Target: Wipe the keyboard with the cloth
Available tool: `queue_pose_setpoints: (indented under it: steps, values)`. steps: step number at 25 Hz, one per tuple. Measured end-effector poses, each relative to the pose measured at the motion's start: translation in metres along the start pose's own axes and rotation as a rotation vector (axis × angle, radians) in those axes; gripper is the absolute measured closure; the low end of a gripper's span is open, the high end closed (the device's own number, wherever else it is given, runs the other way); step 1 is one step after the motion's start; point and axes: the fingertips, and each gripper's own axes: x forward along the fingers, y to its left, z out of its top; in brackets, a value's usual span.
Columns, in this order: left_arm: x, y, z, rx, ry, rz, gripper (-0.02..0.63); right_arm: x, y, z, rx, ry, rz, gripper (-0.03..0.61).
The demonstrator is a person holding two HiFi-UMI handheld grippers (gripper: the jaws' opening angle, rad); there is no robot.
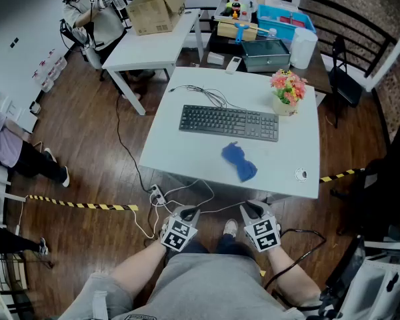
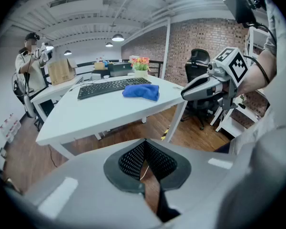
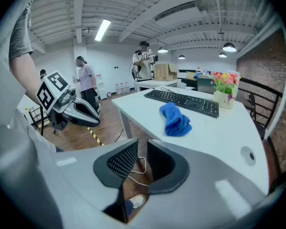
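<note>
Head view: blue cloth [image 1: 239,161] crumpled on table [image 1: 187,153], just near of keyboard [image 1: 229,122], not touching. Pot [image 1: 284,106] at far right holding flowers [image 1: 288,85]. Left gripper [image 1: 189,213] short of near edge, jaws pressed together, empty; right gripper [image 1: 253,209] beside it, jaws slightly spread, empty.

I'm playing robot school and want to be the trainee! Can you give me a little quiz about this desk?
1. What colour is the cloth?
2. True or false: the cloth lies on top of the keyboard.
3. What stands by one end of the keyboard? A) a lamp B) a pot of flowers C) a mug

Key: 1) blue. 2) false, it lies on the table, on the person's side of the keyboard. 3) B.
</note>
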Motion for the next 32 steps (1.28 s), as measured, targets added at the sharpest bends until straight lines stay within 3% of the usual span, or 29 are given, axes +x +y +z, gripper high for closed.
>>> queue_pose_setpoints:
  steps: [4, 8, 15, 18, 21, 24, 32]
  values:
    - [0.020, 0.024, 0.048, 0.018, -0.030, 0.018, 0.620, 0.022, -0.042, 0.048, -0.056, -0.021, -0.017, 0.475]
    - [0.039, 0.044, 0.073, 0.046, -0.042, 0.015, 0.620, 0.051, -0.069, 0.078, -0.073, 0.032, 0.000, 0.419]
    - [0.064, 0.071, 0.094, 0.092, -0.040, -0.059, 0.620, 0.107, -0.091, 0.079, -0.147, 0.224, 0.002, 0.320]
    - [0.071, 0.086, 0.101, 0.101, -0.042, -0.080, 0.620, 0.128, -0.096, 0.068, -0.132, 0.298, 0.020, 0.290]
    - [0.074, 0.097, 0.106, 0.111, -0.050, -0.116, 0.620, 0.140, -0.098, 0.057, -0.120, 0.353, 0.038, 0.302]
    - [0.079, 0.109, 0.108, 0.131, -0.061, -0.155, 0.620, 0.140, -0.097, 0.055, -0.125, 0.399, 0.021, 0.434]
    - [0.089, 0.140, 0.114, 0.125, -0.053, -0.182, 0.620, 0.142, -0.095, 0.062, -0.130, 0.423, 0.019, 0.474]
